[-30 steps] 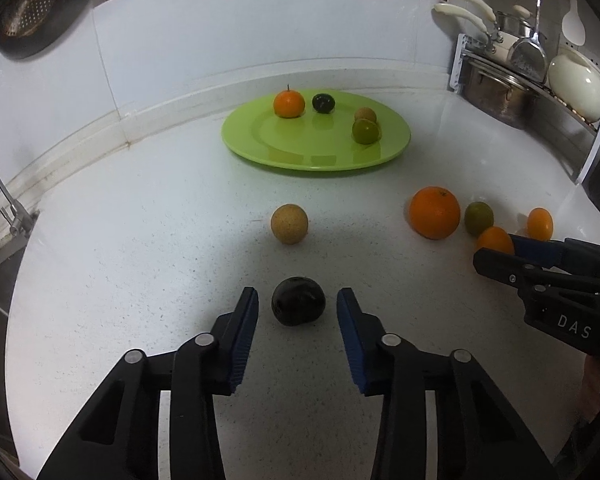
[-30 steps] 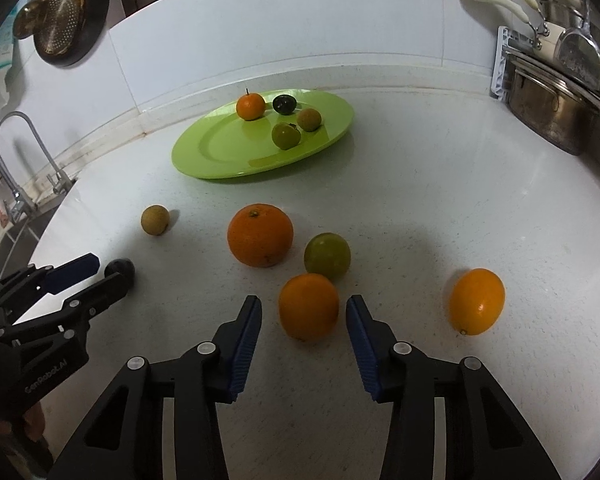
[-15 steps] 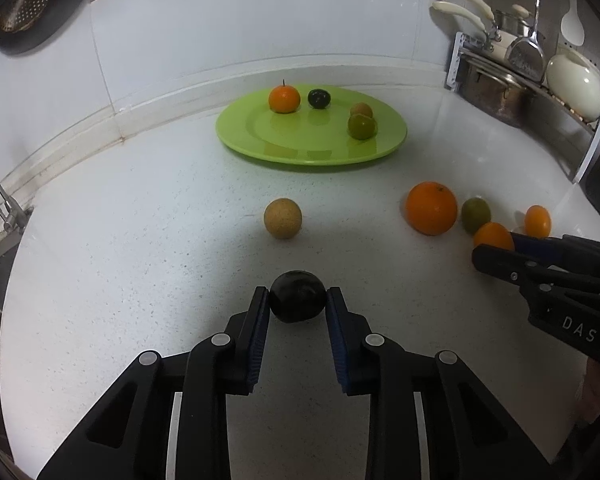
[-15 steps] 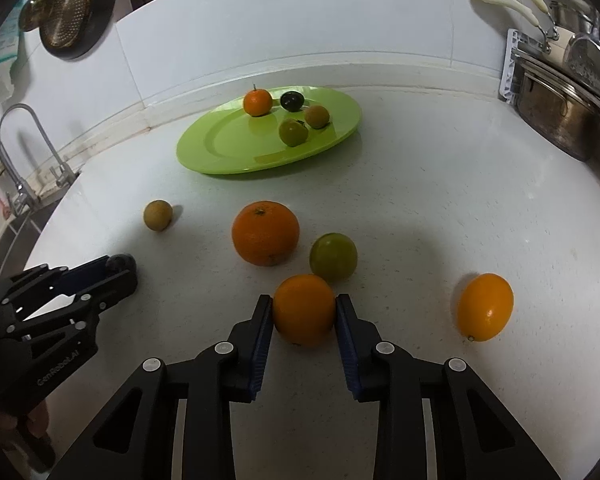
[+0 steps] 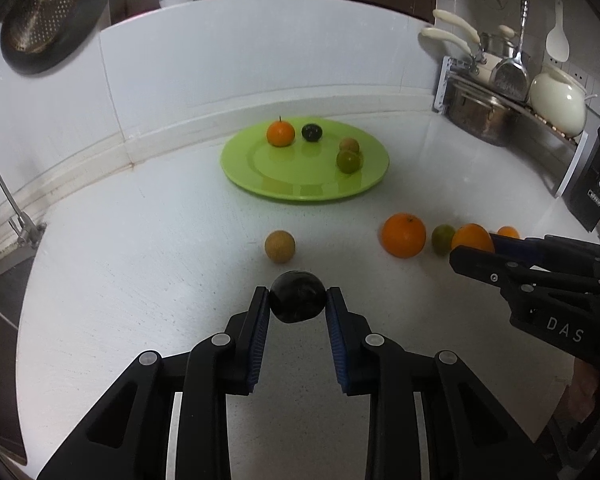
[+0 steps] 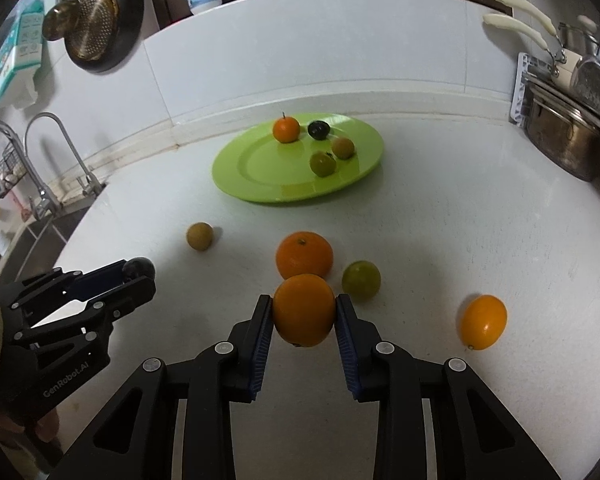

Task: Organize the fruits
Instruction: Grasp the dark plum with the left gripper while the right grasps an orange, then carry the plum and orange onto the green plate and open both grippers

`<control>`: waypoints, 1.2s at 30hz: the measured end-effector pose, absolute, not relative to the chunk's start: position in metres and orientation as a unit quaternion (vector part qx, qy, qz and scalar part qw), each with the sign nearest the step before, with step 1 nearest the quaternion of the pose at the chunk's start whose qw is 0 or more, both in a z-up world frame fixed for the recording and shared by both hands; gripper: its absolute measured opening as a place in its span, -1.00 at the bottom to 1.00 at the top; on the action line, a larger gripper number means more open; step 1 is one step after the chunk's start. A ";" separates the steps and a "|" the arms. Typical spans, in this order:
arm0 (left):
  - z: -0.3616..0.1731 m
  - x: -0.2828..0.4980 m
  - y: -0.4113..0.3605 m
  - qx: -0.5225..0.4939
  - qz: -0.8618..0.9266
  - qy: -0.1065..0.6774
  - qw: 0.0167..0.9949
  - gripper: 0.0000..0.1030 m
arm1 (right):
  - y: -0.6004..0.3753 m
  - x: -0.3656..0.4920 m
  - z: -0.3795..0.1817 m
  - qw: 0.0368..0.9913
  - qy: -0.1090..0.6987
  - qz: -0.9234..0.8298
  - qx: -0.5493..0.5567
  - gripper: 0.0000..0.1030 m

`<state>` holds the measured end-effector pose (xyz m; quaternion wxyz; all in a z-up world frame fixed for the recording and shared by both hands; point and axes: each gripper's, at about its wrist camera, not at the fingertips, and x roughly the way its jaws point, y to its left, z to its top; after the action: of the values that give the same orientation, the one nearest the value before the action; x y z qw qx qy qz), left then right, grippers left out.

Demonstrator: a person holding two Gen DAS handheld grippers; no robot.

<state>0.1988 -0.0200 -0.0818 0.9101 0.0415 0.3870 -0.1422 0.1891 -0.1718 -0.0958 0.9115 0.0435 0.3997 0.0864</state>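
My left gripper (image 5: 297, 299) is shut on a dark round fruit (image 5: 297, 297), lifted just off the white counter. My right gripper (image 6: 304, 308) is shut on an orange (image 6: 304, 309), also raised a little. A green plate (image 5: 260, 164) stands at the back with a small orange (image 5: 280, 133), a dark fruit (image 5: 311, 132), a green fruit (image 5: 349, 161) and a brownish one (image 5: 348, 145) on it. Loose on the counter lie a tan fruit (image 5: 279, 246), a big orange (image 6: 304, 255), a green citrus (image 6: 361, 279) and a yellow-orange fruit (image 6: 483, 322).
A sink with taps (image 6: 44, 196) lies at the left edge of the counter. A rack with a steel pot (image 6: 566, 148) and ladles fills the back right corner. A strainer (image 6: 90, 26) hangs on the wall. A black box (image 5: 592, 184) stands at the far right.
Both grippers closed from open onto their fruits, the left on the dark fruit, the right on the orange, then both rose slightly off the counter.
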 end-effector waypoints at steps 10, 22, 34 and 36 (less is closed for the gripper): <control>-0.055 0.194 -0.019 0.044 -0.150 0.359 0.920 -0.44 | -0.164 0.188 -0.066 0.921 0.373 0.105 0.042 -0.37; -0.034 0.210 -0.017 0.059 -0.158 0.333 0.928 -0.44 | -0.158 0.203 -0.035 0.932 0.341 0.117 0.031 -0.37; -0.015 0.248 -0.018 0.058 -0.161 0.326 0.930 -0.44 | -0.155 0.241 -0.012 0.939 0.319 0.125 0.022 -0.37; -0.012 0.255 -0.020 0.058 -0.164 0.328 0.929 -0.44 | -0.156 0.251 -0.010 0.937 0.324 0.127 0.024 -0.37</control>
<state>0.2552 -0.0202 -0.0120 0.9286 0.0578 0.3280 -0.1638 0.2511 -0.1563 -0.0096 0.9372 0.0237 0.3241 0.1270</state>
